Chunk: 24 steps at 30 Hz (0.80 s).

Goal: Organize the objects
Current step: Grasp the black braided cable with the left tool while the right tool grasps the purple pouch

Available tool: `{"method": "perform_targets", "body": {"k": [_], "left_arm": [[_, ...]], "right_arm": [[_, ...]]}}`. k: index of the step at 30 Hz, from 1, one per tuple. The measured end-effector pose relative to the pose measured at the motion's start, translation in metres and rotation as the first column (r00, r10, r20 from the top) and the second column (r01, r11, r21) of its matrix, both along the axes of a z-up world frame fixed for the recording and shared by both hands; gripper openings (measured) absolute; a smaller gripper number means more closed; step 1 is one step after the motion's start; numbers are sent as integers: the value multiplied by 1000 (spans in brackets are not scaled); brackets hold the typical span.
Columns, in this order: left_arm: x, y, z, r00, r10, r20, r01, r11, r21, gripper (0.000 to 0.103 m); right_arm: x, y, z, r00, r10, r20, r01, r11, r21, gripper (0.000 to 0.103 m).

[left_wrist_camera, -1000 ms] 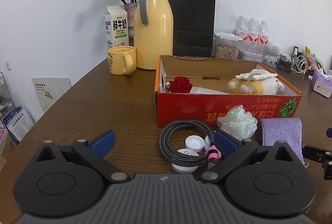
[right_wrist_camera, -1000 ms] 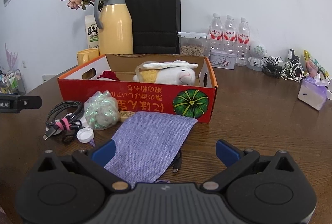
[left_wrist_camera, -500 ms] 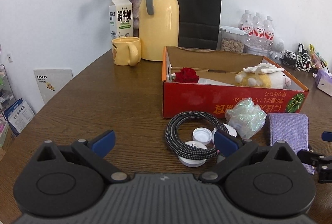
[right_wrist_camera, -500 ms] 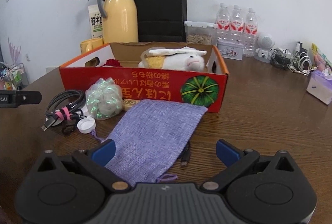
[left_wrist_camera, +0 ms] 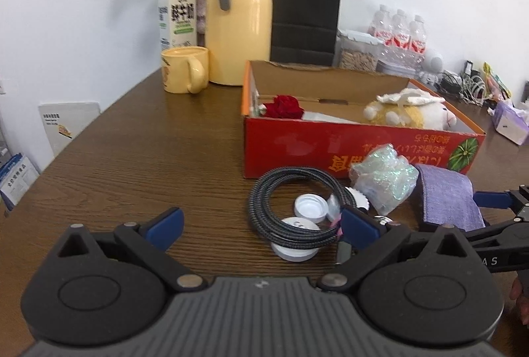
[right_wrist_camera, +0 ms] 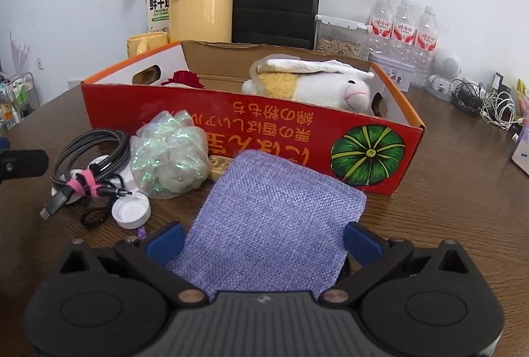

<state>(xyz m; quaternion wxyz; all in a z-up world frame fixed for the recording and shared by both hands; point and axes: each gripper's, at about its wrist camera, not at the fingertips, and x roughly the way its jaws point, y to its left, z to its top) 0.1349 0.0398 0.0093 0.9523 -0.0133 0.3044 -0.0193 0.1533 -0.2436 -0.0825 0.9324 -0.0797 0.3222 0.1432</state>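
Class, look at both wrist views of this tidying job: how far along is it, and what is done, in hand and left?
Early on. Done: a plush toy and a red rose lie in the red box. In hand: the open right gripper straddles the purple pouch, not yet closed on it. Left: the cable, bottle caps and shiny wrap lie on the table; the left gripper is open and empty.

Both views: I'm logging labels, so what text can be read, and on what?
"FRESH MILK", under large Chinese characters: milk carton.
Upside-down yellow Japanese print: red box.
"AS": right hand-held gripper, partly cut off.
Bottle labels, booklets: too blurred.
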Motion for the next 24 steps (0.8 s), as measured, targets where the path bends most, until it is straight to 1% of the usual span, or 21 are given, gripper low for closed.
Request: {"method": "perform_targets", "body": {"k": [3, 6, 8, 10, 11, 15, 20, 23, 24], "left_arm": [[11, -9, -4, 999, -38, -34, 39, 999, 12, 103], [23, -19, -8, 994, -80, -76, 83, 996, 37, 103], [29, -22, -10, 992, -90, -86, 95, 994, 45, 103], [37, -23, -13, 990, -95, -103, 100, 994, 41, 103], [40, -22, -14, 989, -97, -109, 101, 994, 30, 103], [52, -17, -17, 988, -82, -129, 79, 997, -27, 103], [53, -10, -21, 986, -76, -147, 64, 994, -90, 103], [53, -9, -20, 987, -72, -147, 57, 993, -106, 103], [53, -9, -20, 987, -71, -146, 55, 992, -111, 101]], "right_arm": [[-2, -1, 1, 1000, 11, 8, -11, 1000, 1, 99], [-3, -2, 1, 1000, 23, 8, -23, 1000, 15, 93], [-3, -4, 1, 1000, 26, 6, -26, 999, 31, 84], [-3, -7, 1, 1000, 29, -1, -29, 998, 51, 80], [-3, -8, 1, 1000, 28, -1, -28, 998, 56, 77], [-4, -9, 2, 1000, 26, 3, -26, 998, 62, 71], [-4, -9, 1, 1000, 26, 3, -26, 998, 66, 70], [-4, -9, 1, 1000, 26, 5, -26, 998, 64, 70], [-4, -9, 1, 1000, 26, 5, -26, 998, 63, 70]]}}
